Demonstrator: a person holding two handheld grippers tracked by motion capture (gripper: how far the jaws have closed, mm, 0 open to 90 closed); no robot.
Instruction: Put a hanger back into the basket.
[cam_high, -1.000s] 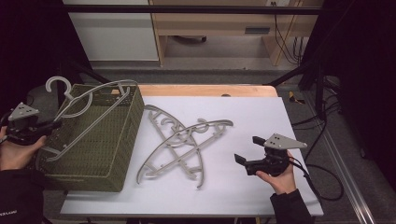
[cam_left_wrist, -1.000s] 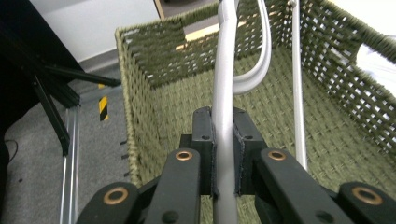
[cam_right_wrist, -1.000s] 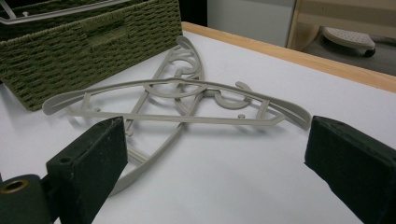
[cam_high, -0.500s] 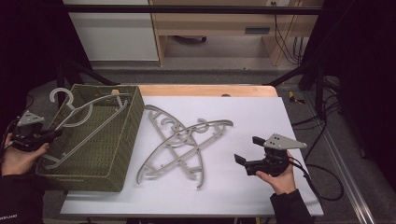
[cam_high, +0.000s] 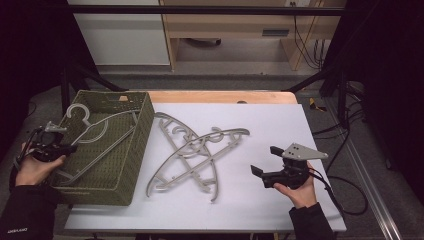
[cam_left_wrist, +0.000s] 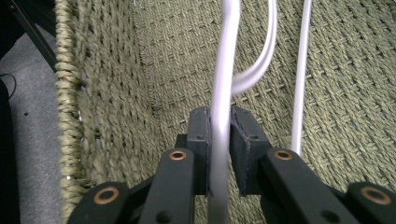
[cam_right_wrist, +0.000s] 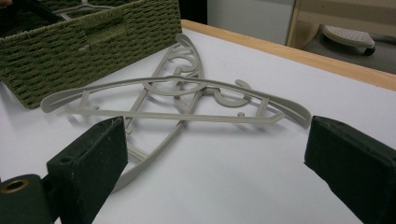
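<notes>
1. Your right gripper (cam_high: 264, 161) sat on the tabletop (cam_high: 310, 210) well to the right of the basket (cam_high: 135, 155), its jaws spread wide with nothing between them.
2. Just ahead of those open jaws lay two grey plastic hangers (cam_right_wrist: 177, 100) crossed over each other, flat on the tabletop, between your right gripper and the basket; the nearer one's long axis ran roughly crosswise to the jaws' line of sight.
3. Your left gripper (cam_left_wrist: 219, 135) was at the basket's left edge, its jaws clamped on the thin bar of a pale hanger (cam_high: 95, 132).
4. That hanger lay inside the basket, its long axis running from your left gripper toward the far right corner, its hook (cam_high: 77, 111) curling up at the basket's far left wall.
5. Judging from this, your left hand was setting the hanger down in the basket, and your right hand was the nearer one to the crossed pair.
</notes>
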